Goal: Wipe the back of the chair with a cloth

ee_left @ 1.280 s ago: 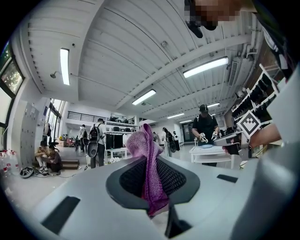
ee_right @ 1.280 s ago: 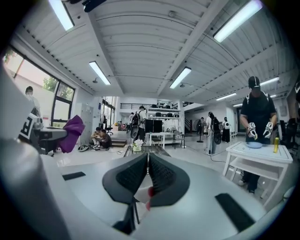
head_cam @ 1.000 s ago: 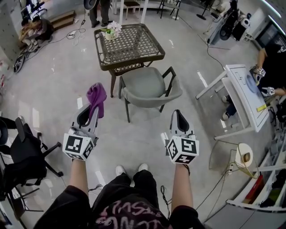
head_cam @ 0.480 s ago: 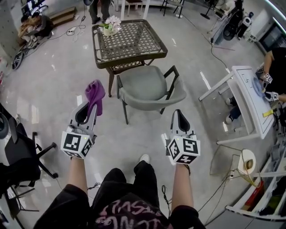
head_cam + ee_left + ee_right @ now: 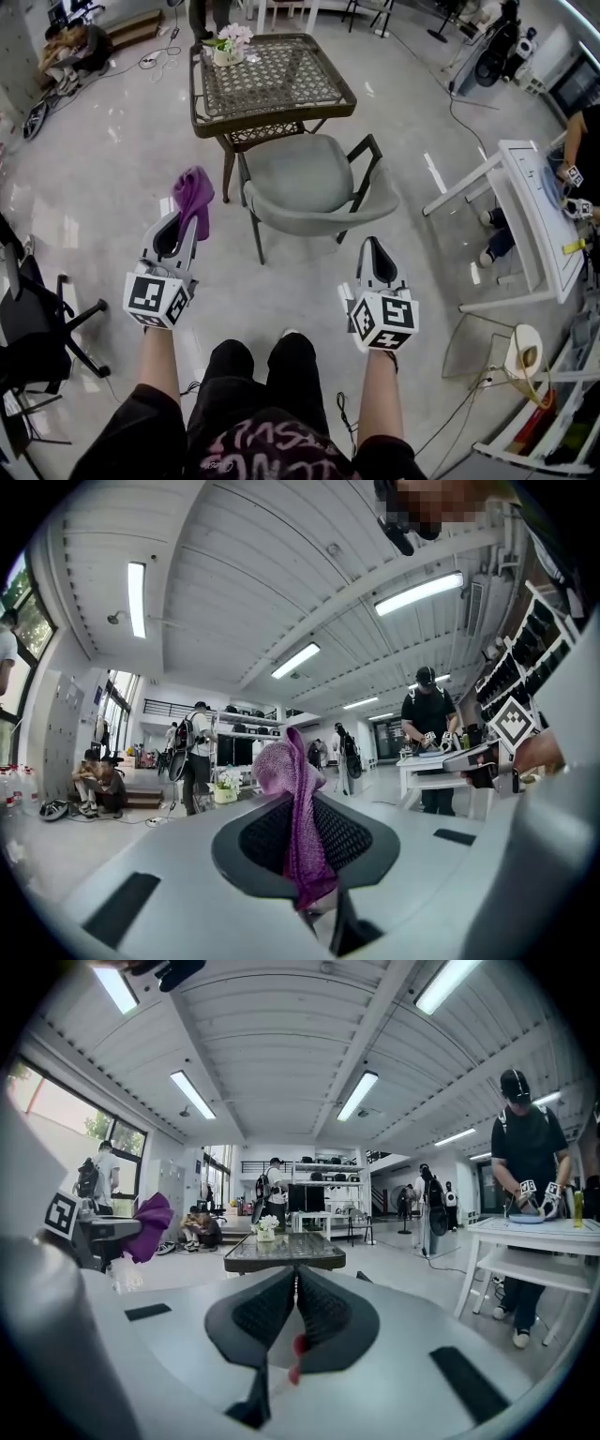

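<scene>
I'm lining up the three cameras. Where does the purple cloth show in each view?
Head view: the cloth is left of centre, sticking up from the left claw.
Left gripper view: the cloth is at bottom centre, pinched between the jaws.
Right gripper view: the cloth is at the far left, mid-height.
Shared landmark: the flowers.

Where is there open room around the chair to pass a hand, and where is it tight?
Bare floor lies between the chair, the left gripper holding the purple cloth, and the right gripper, and left toward the black office chair. Tight: the chair's front sits at the wicker table; the white table stands right.
</scene>
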### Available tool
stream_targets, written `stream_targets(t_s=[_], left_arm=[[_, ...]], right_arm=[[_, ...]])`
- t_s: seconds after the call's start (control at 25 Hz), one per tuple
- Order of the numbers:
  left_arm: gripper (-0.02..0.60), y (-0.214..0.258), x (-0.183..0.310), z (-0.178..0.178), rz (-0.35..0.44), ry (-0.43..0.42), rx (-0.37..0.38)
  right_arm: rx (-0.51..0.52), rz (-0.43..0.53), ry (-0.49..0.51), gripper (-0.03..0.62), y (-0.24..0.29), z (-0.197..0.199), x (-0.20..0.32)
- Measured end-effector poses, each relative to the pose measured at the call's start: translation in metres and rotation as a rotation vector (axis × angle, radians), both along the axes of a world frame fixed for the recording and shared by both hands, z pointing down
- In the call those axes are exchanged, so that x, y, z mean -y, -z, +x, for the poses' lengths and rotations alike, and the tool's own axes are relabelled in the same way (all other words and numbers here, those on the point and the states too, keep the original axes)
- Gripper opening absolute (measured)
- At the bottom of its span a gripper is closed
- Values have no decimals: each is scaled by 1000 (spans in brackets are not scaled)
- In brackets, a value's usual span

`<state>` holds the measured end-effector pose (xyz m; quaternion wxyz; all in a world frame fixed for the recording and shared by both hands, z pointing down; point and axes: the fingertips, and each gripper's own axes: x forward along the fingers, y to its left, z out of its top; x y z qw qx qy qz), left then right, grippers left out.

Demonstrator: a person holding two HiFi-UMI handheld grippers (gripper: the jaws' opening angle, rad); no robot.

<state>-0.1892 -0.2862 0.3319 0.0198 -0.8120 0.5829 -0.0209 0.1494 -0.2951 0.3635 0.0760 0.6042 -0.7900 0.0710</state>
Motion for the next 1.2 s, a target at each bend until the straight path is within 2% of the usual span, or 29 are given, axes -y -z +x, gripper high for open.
stream_targets(t_s=[0.36,0.64,0.8,1.2], left_arm=[[71,-94,32,14,24,7,13],[71,-160,53,12,34,25,-6],[71,-196,72,18,37,30,21],[71,-256,112,47,107,-29,0]], right_arm=[[-12,-5,6,28,-95,13,28],[4,-10,11,28,-155,16,37],[11,-8,14,28,-180,24,47],[22,40,-2,28,-258,35,62]])
